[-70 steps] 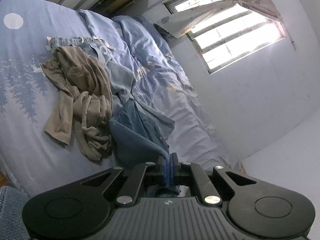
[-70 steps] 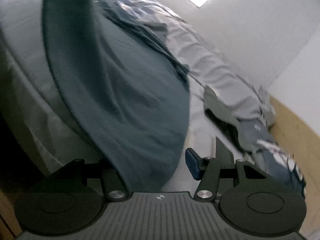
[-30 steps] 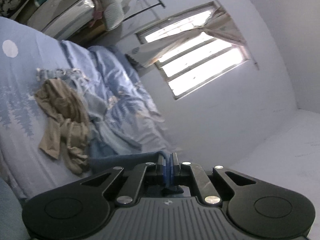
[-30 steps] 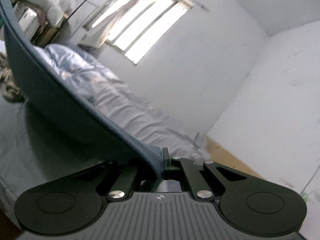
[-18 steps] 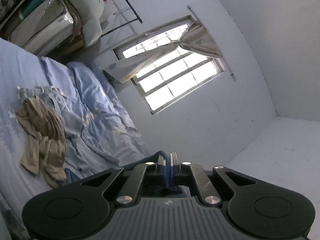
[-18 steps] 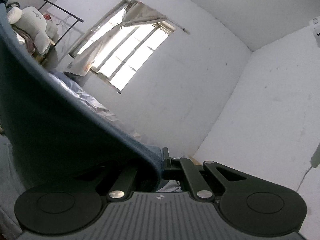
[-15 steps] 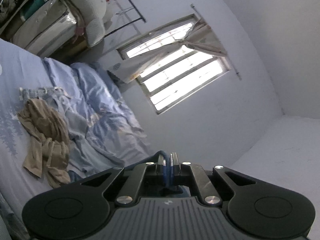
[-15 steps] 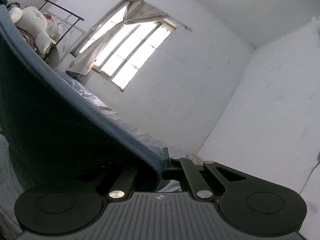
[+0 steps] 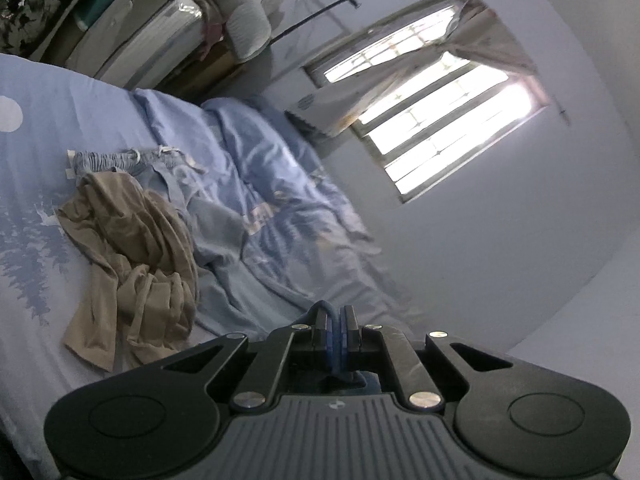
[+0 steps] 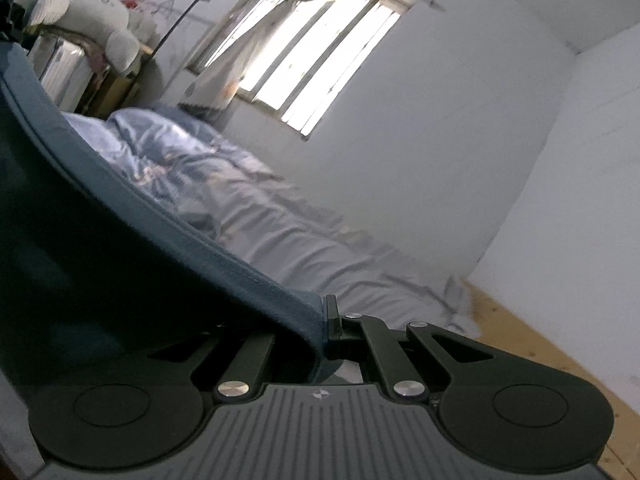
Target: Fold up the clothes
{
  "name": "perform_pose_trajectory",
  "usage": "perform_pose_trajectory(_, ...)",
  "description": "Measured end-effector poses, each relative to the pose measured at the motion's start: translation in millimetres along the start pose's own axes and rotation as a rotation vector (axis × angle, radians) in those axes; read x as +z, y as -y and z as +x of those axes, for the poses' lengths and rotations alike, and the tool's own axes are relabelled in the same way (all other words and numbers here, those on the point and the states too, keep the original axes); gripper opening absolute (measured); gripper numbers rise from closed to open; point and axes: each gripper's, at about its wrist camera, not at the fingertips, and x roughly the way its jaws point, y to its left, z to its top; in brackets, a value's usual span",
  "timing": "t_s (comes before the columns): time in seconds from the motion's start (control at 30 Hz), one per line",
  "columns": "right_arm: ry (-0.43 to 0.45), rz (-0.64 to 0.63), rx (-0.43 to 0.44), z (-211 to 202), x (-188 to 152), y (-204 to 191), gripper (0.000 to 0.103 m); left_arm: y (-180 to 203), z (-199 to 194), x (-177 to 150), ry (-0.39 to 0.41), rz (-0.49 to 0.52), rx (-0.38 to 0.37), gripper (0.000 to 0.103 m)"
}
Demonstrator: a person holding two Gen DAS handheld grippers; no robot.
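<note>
Both sets of fingers are clenched on the same dark blue garment [image 10: 120, 280], holding it off the bed [image 9: 48, 208]. The left gripper [image 9: 339, 334] is pinching a small fold of the cloth between its blue pads, with only a loop of fabric showing above them. The right gripper [image 10: 326, 328] is biting a hemmed edge, and from there the garment is sweeping away to the left of its fingers as a broad sheet that is filling that side of the view.

Judging by that stitched edge, the garment's long axis is running from the right fingers up and leftward, presumably toward the left gripper's hold; how the rest is hanging below is hidden.

The main risk is a slip: each grip is catching only a narrow margin of cloth, so a quick swing could pull a corner free and drop the sheet in a heap. It could also land skewed or creased, or drape onto the tan garment [image 9: 132, 264] lying crumpled ahead and left of the left fingers, beside the rumpled blue duvet [image 9: 280, 216]. Uneven heights between the two hands would twist the edge.
</note>
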Motion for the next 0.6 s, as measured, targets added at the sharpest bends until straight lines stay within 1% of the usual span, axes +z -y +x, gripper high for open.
perform_pose_trajectory(0.17, -0.058, -0.019, 0.06, 71, 1, -4, 0.0, -2, 55, 0, -0.02, 0.045, 0.056, 0.001)
perform_pose_trajectory(0.33, -0.147, -0.031, 0.139, 149, -12, -10, 0.0, -10, 123, -4, -0.046, 0.107, 0.136, 0.001)
perform_pose_trajectory(0.47, -0.232, -0.073, 0.212, 212, -36, -25, 0.0, -32, 185, -15, -0.092, 0.138, 0.222, 0.001)
perform_pose_trajectory(0.6, -0.334, -0.118, 0.293, 275, -70, -46, 0.0, -60, 246, -34, -0.155, 0.18, 0.309, 0.001)
